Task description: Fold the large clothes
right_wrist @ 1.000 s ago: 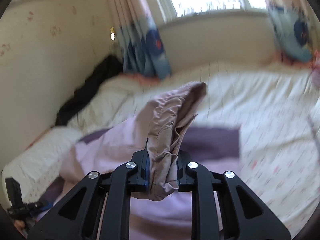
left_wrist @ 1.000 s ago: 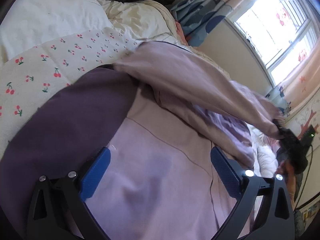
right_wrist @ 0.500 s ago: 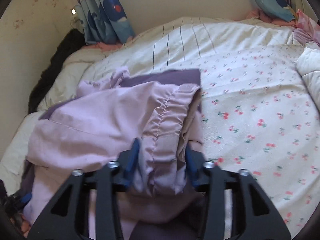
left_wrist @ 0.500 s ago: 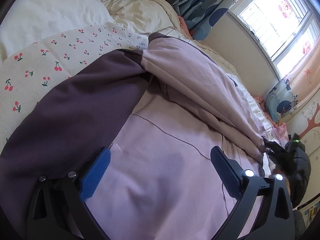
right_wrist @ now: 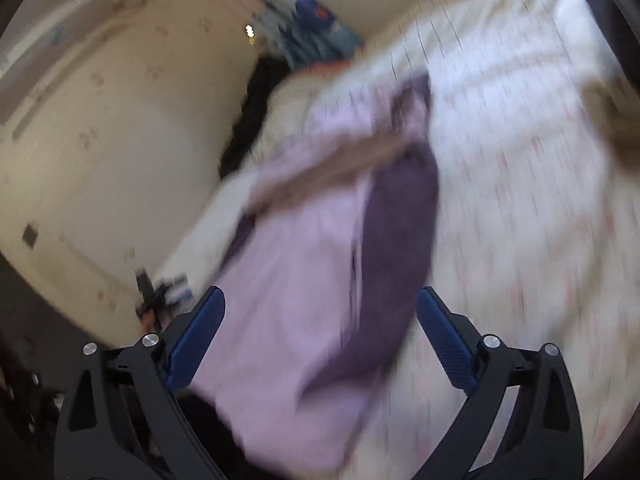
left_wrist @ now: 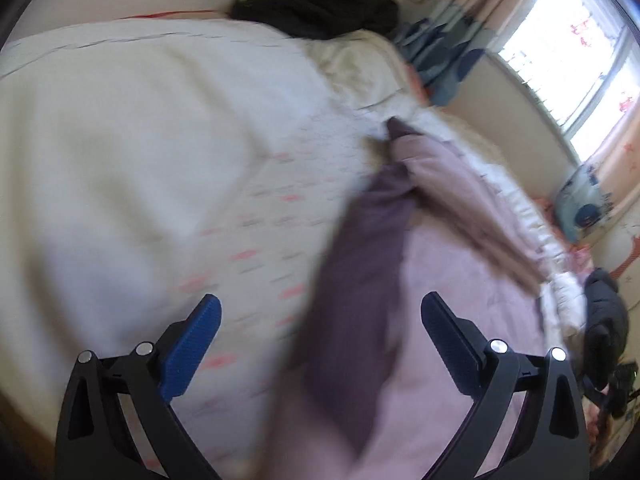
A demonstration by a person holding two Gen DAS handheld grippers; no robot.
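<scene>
A large lilac garment (left_wrist: pixel 460 292) with dark purple panels (left_wrist: pixel 360 280) lies on the bed, one sleeve folded across its body. It also shows in the right wrist view (right_wrist: pixel 304 288), with a dark purple panel (right_wrist: pixel 396 240) along its right side. My left gripper (left_wrist: pixel 320 332) is open and empty above the garment's dark edge. My right gripper (right_wrist: pixel 320 320) is open and empty above the lilac body. Both views are blurred by motion.
The bed has a white sheet with cherry print (left_wrist: pixel 240 240) and a white duvet (left_wrist: pixel 120 120). A black garment (left_wrist: pixel 316 12) lies by the wall. Curtains (left_wrist: pixel 440 52) and a window (left_wrist: pixel 568 60) stand beyond. The wall (right_wrist: pixel 120 140) is left of the bed.
My right gripper has let go of the sleeve cuff and opened; the sleeve now lies across the garment. Both grippers have swung away, the left one toward the duvet side.
</scene>
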